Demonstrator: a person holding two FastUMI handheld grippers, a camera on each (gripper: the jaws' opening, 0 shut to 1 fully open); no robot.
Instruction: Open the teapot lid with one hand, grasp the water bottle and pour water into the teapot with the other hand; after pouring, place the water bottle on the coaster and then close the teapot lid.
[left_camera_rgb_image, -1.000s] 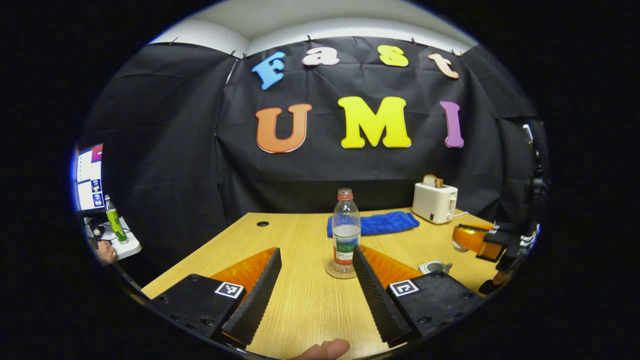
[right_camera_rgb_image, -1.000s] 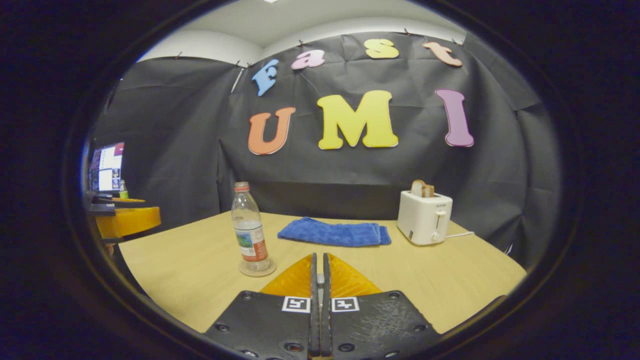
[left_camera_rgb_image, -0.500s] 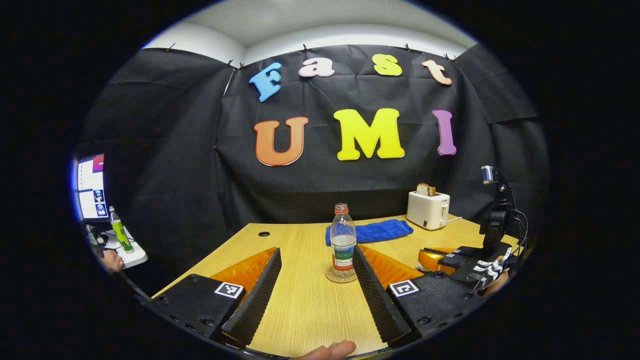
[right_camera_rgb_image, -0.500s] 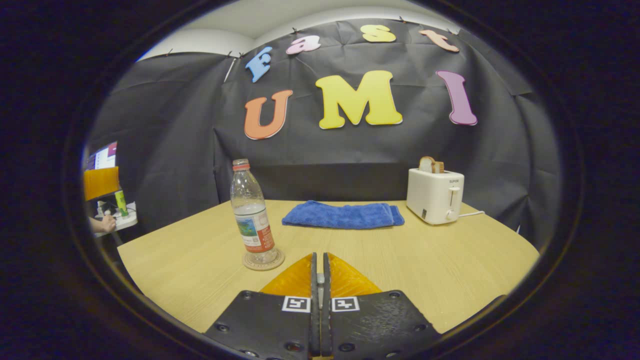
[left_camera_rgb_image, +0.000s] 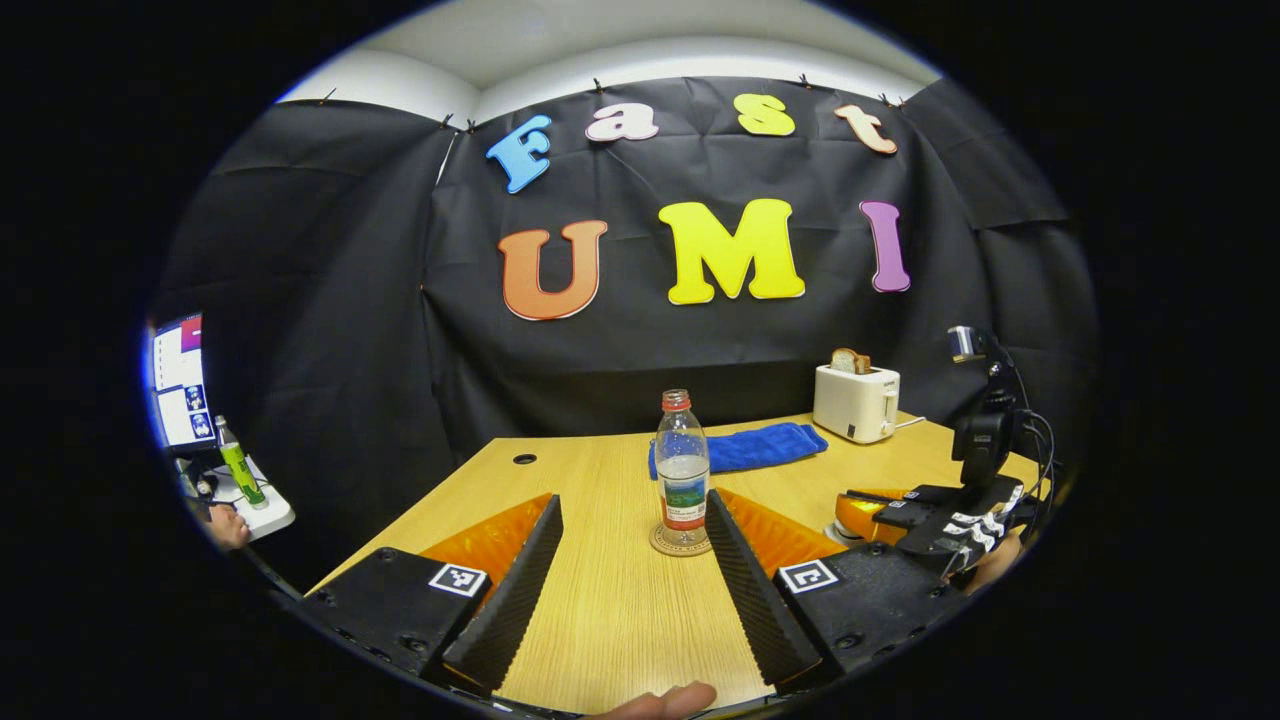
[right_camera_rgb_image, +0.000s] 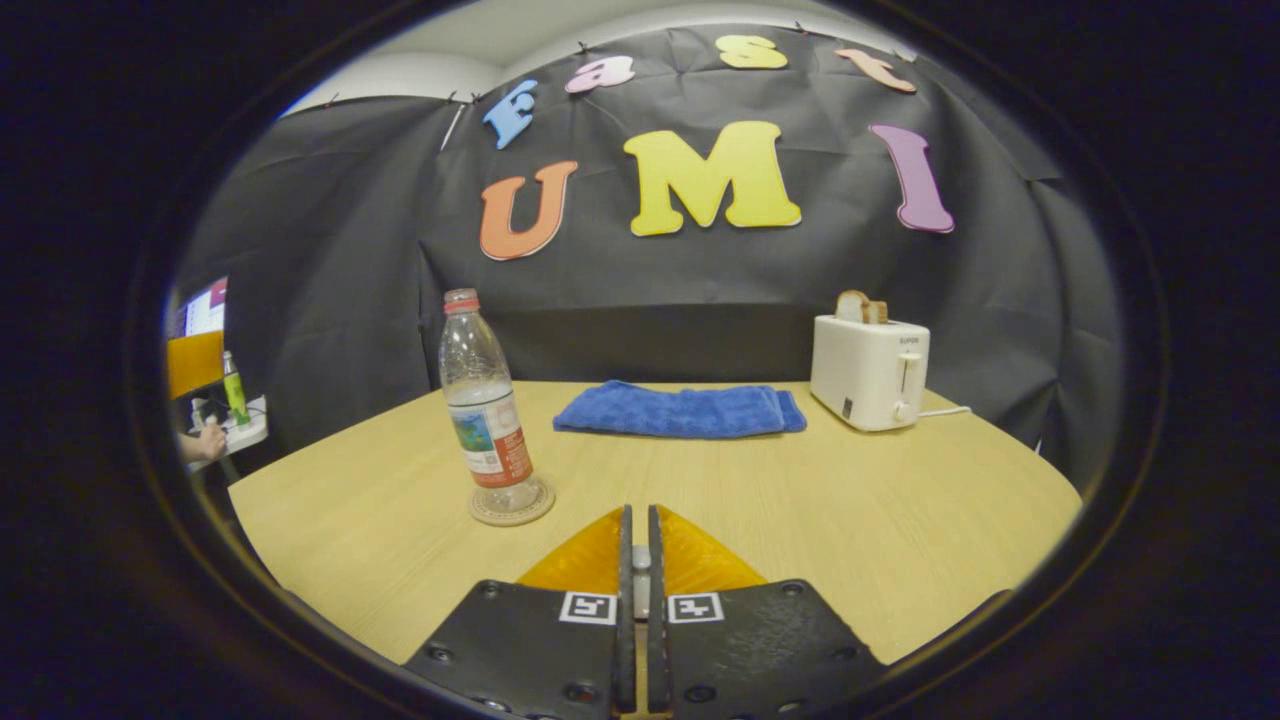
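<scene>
The water bottle (left_camera_rgb_image: 684, 470) stands on the coaster (left_camera_rgb_image: 680, 543), the left gripper (left_camera_rgb_image: 630, 560) is spread empty before it, and the right gripper (right_camera_rgb_image: 634, 560) is closed, suggesting completion.

On the desk (right_camera_rgb_image: 820, 520) stand one water bottle (right_camera_rgb_image: 481, 410), one round coaster (right_camera_rgb_image: 512, 504) beneath it, one folded blue towel (right_camera_rgb_image: 680, 412), and one white toaster (right_camera_rgb_image: 870, 372) holding bread.

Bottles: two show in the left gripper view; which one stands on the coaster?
The clear water bottle with the red cap, on the coaster mid-table. The green bottle stands off the table at far left.
</scene>
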